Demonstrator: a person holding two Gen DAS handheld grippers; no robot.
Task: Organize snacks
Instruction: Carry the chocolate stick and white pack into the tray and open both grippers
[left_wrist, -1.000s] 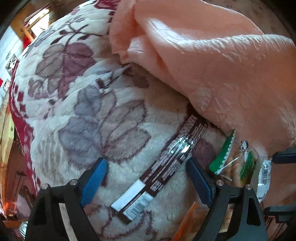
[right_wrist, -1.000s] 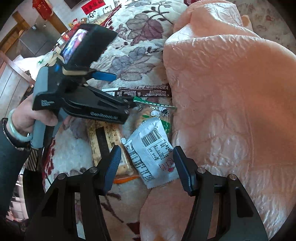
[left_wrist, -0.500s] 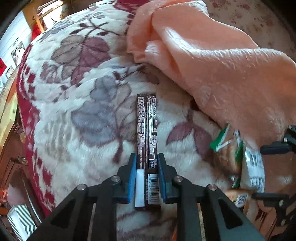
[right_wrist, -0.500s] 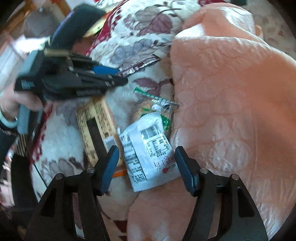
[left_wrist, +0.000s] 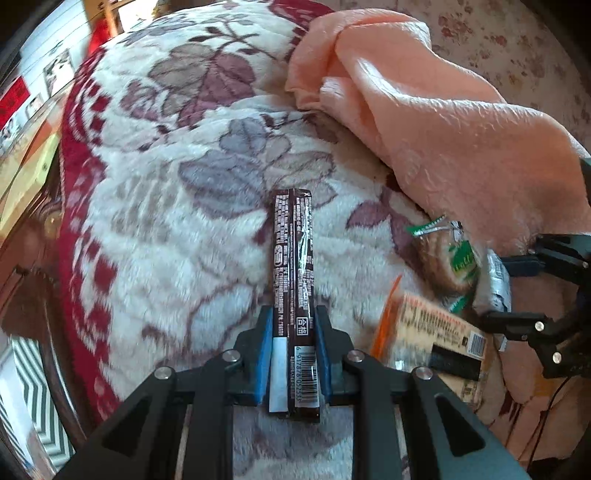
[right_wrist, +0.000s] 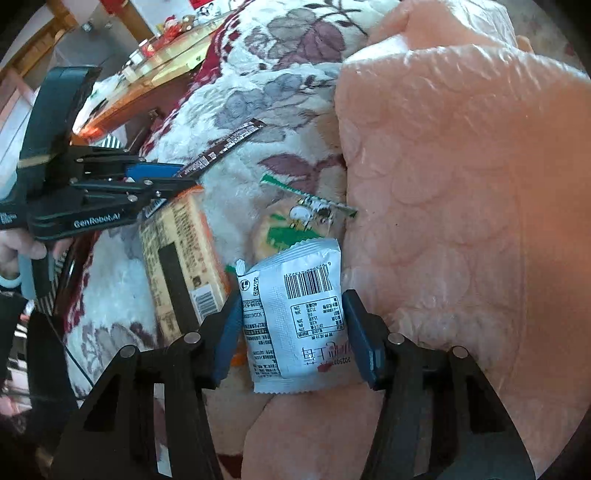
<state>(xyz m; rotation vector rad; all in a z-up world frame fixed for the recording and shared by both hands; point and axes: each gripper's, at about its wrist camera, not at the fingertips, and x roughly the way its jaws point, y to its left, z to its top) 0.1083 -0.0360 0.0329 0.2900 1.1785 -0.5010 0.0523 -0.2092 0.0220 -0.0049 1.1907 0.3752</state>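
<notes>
My left gripper (left_wrist: 293, 326) pinches the brown bar (left_wrist: 293, 280) at its barcode end, while my right gripper (right_wrist: 291, 328) brackets the white packet (right_wrist: 293, 314), jaws apparently touching its edges.

Bed covered by fleecy floral blanket (left_wrist: 155, 236), white with red border. Directly on it: rumpled peach quilt (left_wrist: 458, 122) on right side, yellow-orange box pack (right_wrist: 181, 258), green-edged clear snack bag (right_wrist: 291, 221) just beside quilt, white foil pouch (right_wrist: 295, 317) overlapping that bag.
</notes>
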